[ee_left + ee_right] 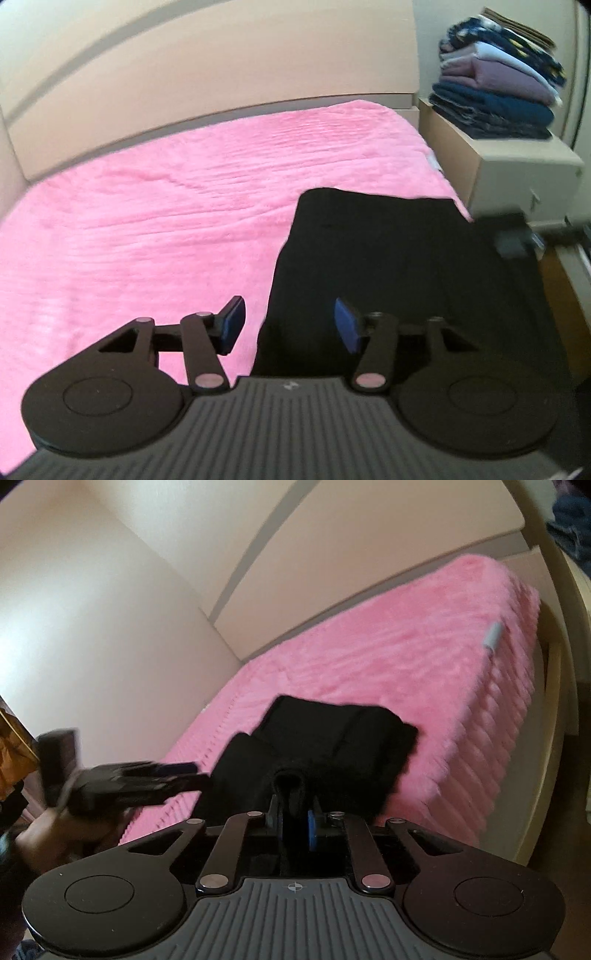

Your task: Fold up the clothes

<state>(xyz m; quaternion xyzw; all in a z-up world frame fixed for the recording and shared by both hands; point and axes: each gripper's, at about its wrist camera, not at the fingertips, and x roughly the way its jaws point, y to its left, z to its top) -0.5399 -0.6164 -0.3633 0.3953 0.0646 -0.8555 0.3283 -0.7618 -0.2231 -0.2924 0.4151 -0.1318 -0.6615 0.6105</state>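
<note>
**A:** Start at the right gripper [295, 825]. How do its jaws stand?

**B:** Nearly together, the blue pads nipping a thick fold of the black garment [332, 738]. The soft, matte cloth bunches into a rounded hump just ahead of the pads and runs back between them.

**A:** And the left gripper [290, 325]?

**B:** Its jaws are spread, with nothing between them. The flat blue pads sit on black hinged links, above a ribbed grey housing with two round black discs. Below the gap lies the garment's left edge, one pad over pink, the other over black. In the right wrist view this gripper is blurred, coming in from the left with a hand [55, 834] under it.

**A:** Where is the garment lying?

**B:** On the pink blanket [147, 221], at the near right corner of the bed, draped toward the near edge. It is folded into a broad, roughly rectangular slab with a straight far edge; the right wrist view shows layered folds on top.

**A:** The blanket's texture?

**B:** Plush and fleecy, with fine ridges, and it hangs down the bed's side in soft ribs.

**A:** Anything beyond the bed?

**B:** A boxy beige nightstand [517, 162] beside the far right corner, carrying a stack of folded clothes [498, 88] in navy, mauve and pale blue. A smooth beige panelled headboard [184, 74] curves behind.
</note>
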